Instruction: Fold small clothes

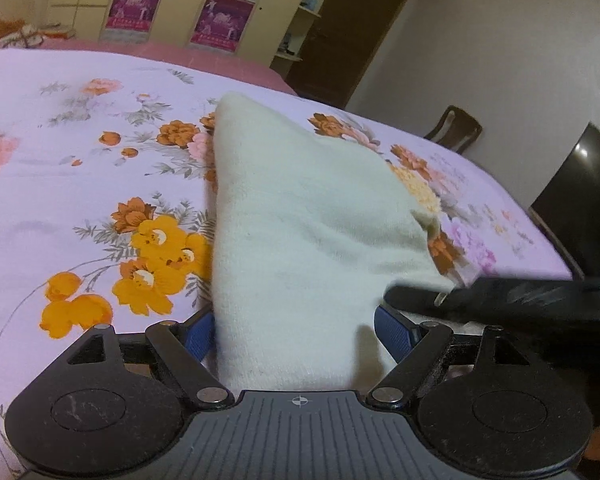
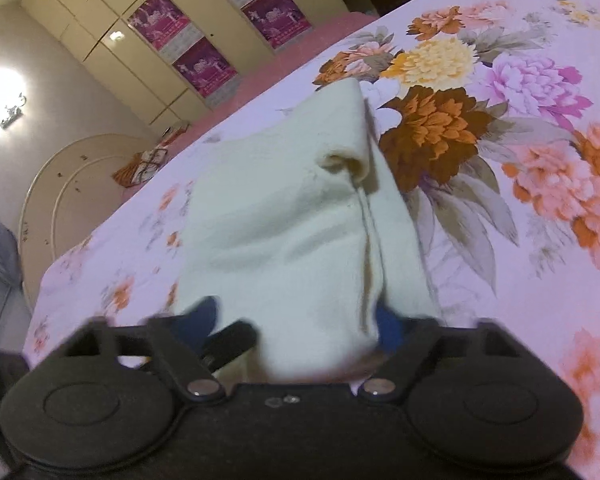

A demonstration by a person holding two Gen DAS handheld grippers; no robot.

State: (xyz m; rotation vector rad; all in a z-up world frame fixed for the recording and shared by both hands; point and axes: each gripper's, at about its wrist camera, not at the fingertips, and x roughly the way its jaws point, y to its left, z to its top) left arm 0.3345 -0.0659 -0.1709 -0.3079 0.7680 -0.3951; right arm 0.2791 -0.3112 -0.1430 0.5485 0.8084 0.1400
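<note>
Closest to you, your left gripper [image 1: 294, 330] has its blue pads [image 1: 201, 332] spread wide on either side of the pale cream garment [image 1: 300, 208]; the cloth runs between them, but neither pad presses it, so the tongs stand open and hold nothing. Your right gripper [image 2: 296, 322] looks much the same in its own blurred view: blue pads [image 2: 202, 316] apart, the garment [image 2: 284, 232] passing between and over them. Whether the cloth is pinched there you cannot tell for certain, though the gap reads as open.

A little farther out, the garment lies on the floral bedsheet [image 1: 80, 168], already doubled into a thick, roughly triangular bundle. In the right wrist view a seam and a rolled edge show where layers overlap, so at least one fold seems done. The shape is uneven, with one corner puffed up, so judging by that, squaring, flattening, perhaps a final fold remain.

Beyond, the sheet is bare to the wardrobe [image 1: 172, 8]; no other small clothes show.
</note>
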